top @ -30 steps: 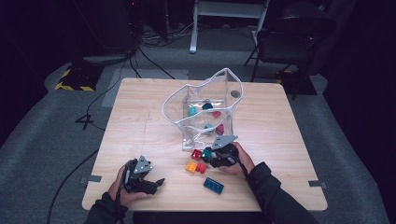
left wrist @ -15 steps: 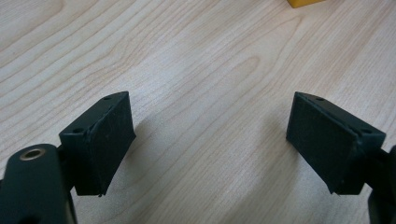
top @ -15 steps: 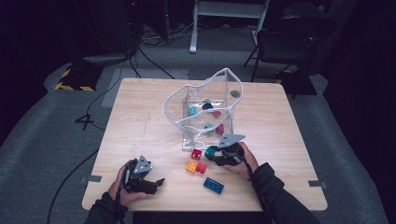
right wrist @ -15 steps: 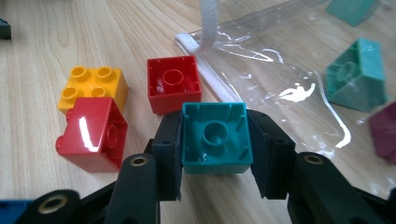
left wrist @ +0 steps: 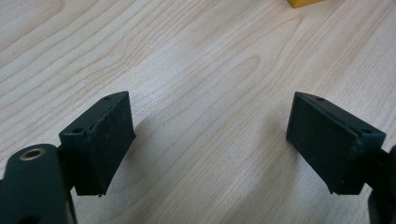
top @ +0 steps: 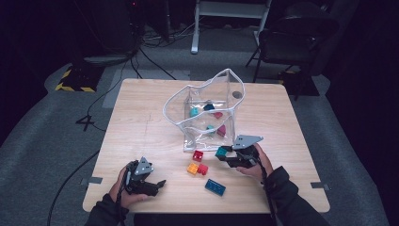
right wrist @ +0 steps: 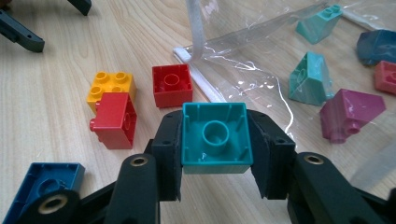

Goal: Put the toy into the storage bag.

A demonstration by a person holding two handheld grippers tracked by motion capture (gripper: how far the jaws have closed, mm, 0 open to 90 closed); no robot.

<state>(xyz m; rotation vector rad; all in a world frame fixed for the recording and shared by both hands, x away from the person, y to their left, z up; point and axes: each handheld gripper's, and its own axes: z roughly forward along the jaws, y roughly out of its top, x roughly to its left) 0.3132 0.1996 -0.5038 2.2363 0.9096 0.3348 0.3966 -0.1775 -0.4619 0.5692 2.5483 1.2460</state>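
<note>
My right gripper [top: 223, 153] [right wrist: 215, 140] is shut on a teal square brick [top: 220, 151] [right wrist: 215, 135], with a pad on each side and the hollow underside facing the camera. It hovers just above the table [top: 141, 122], in front of the clear plastic bag [top: 188, 96] [right wrist: 243, 56]. The bag lies open and holds teal, dark blue and pink bricks. My left gripper [top: 159, 184] [left wrist: 210, 140] rests near the front left edge, jaws apart over bare wood with nothing between them.
Loose bricks lie between the grippers: a red one [top: 198, 155] [right wrist: 172, 85] by the bag's edge, a yellow [top: 192, 168] [right wrist: 112, 86] and red [top: 203, 169] [right wrist: 116, 120] pair, and a blue one [top: 215, 187] [right wrist: 42, 182] near the front. A chair [top: 291, 42] stands behind the table.
My right gripper has drifted to the right and risen a little, carrying the teal brick away from the loose bricks. The left gripper has stayed put.
</note>
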